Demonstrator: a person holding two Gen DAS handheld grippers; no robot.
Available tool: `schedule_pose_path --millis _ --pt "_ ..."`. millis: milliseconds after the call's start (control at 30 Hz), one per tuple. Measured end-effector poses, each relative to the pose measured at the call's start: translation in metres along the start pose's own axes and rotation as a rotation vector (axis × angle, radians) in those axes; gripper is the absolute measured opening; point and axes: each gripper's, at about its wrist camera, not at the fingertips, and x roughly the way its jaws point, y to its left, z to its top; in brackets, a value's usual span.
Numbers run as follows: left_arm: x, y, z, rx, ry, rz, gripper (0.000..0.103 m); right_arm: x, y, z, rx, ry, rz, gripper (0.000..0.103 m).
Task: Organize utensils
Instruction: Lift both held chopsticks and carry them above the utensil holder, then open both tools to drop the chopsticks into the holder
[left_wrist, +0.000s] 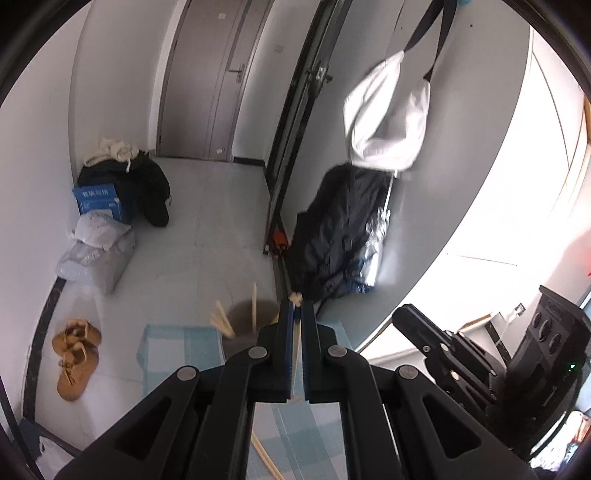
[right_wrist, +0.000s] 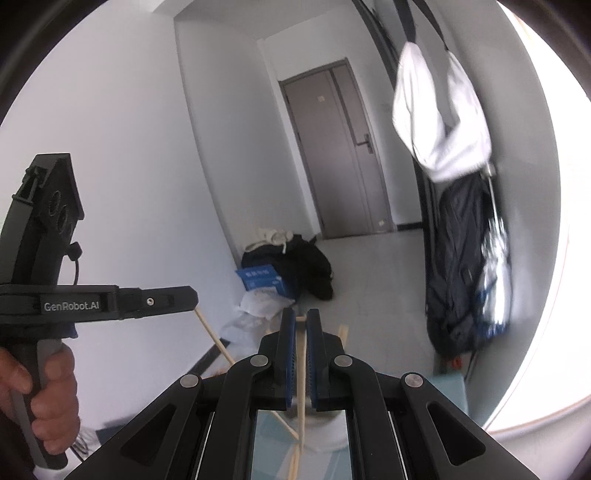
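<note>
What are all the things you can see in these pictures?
chopsticks: one wooden, pinched in each gripper; loose ones on the cloth
holder: one, brownish, on the cloth, sticks standing in it
cloth: one, light blue check, under the holder
shoes: two, tan, floor by the left wall
box: one, blue, in the corner pile
dark coat: one, black, corner pile
white bags: a few, white and grey, by the wall
door: one, grey, far end
hanging bag: one, white, right wall
hanging coat: one, dark navy, below it
left gripper: black, shut on a chopstick
right gripper: black, shut on a chopstick
hand: one, gripping the left handle
</note>
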Motion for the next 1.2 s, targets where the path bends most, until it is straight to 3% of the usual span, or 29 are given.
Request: schedule_pose_path --millis 233,500,833,1200 --pt "0.010 0.013 0.031 -0.014 -0.022 0.009 0.000 0.022 0.001 0.047 -0.053 -0.032 0.004 0.005" --pt "0.035 0.029 0.046 -0.003 -0.014 0.049 0.000 0.060 -0.003 0.071 -0.102 -0.054 0.005 0.005" --pt "0.065 0.052 0.044 -0.014 0.015 0.068 0.000 0.111 -0.019 0.057 -0.086 0.019 0.017 0.005" --pt "0.088 0.052 0.029 0.024 0.060 0.058 0.000 0.135 -0.026 0.026 -0.090 0.078 0.012 0.005"
